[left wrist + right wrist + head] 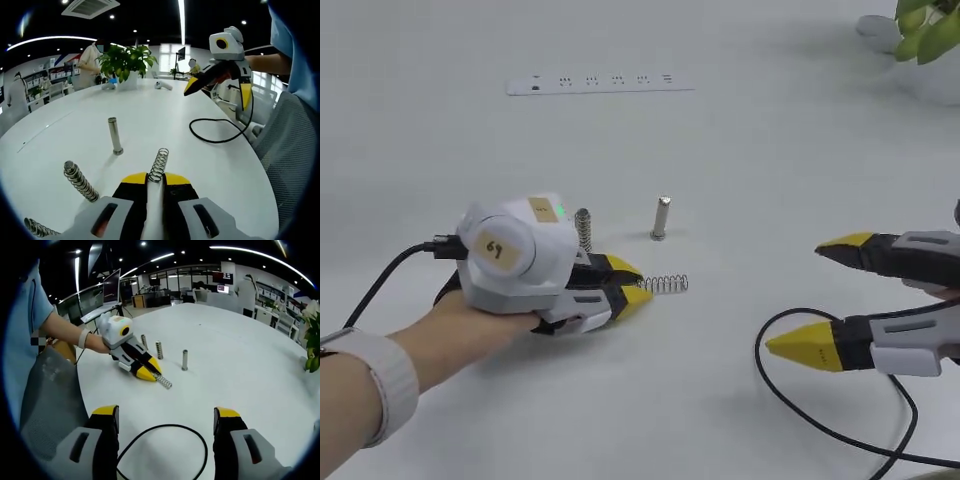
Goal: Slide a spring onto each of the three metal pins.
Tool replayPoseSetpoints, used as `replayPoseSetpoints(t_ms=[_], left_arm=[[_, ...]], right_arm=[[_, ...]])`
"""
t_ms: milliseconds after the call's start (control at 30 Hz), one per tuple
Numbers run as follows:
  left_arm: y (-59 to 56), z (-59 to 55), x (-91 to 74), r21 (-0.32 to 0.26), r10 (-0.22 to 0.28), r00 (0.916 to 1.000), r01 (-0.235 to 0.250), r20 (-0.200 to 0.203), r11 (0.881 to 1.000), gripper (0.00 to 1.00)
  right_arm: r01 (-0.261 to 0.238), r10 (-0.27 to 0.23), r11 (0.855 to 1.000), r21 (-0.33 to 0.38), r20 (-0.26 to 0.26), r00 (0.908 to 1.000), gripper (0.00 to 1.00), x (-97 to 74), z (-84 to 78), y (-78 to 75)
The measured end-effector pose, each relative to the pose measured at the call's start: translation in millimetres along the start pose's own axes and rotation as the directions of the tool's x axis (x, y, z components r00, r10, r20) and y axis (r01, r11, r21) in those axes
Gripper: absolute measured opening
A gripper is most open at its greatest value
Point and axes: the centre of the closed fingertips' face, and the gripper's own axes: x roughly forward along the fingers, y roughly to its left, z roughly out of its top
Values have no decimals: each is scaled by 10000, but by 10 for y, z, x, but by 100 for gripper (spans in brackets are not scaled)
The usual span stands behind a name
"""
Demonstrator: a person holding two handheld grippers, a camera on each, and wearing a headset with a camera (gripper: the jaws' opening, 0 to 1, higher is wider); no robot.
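In the head view we see the left gripper (pixel 635 283) at the lower left of the frame, gripped by the person's hand (pixel 485 320), its yellow-tipped jaws pinched together on one end of a loose spring (pixel 665 284). The spring sticks out to the right of the jaw tips and lies nearly level, just above the white table (pixel 740 150). In the left gripper view the same spring rises from between the closed jaws at the bottom centre, tilted a little to the right. The bare pin (pixel 661 218) stands upright near the middle of the head view, up and slightly right of the jaw tips and apart from the held spring. To its left, just behind the left gripper's body, stands a sprung pin (pixel 583 229) with a coil already around it. A second sprung pin (pixel 37 227) pokes in at the bottom left edge of the left gripper view. The right gripper (pixel 805 297) sits at the right edge of the head view, well apart from the pins, its jaws spread wide with nothing between them. A black cable (pixel 800 400) loops over the table below it. A power strip (pixel 600 83) lies near the top of the frame, and a green plant (pixel 927 25) fills the upper right corner.
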Motion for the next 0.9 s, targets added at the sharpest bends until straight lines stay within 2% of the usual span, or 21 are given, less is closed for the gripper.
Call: replayPoseSetpoints(t_ms=[267, 567, 900], left_arm=[[-21, -2, -20, -85, -46, 10000, 46, -18, 10000, 3], [-35, 68, -101, -177, -124, 9998, 127, 160, 9998, 3], [-71, 313, -287, 25, -80, 9970, 79, 772, 10000, 3]], right_arm=[[-106, 107, 9999, -17, 46, 9999, 75, 40, 36, 39], [-157, 154, 9998, 103, 243, 9996, 72, 72, 92, 40], [-301, 282, 9991, 296, 631, 9976, 68, 106, 204, 78]])
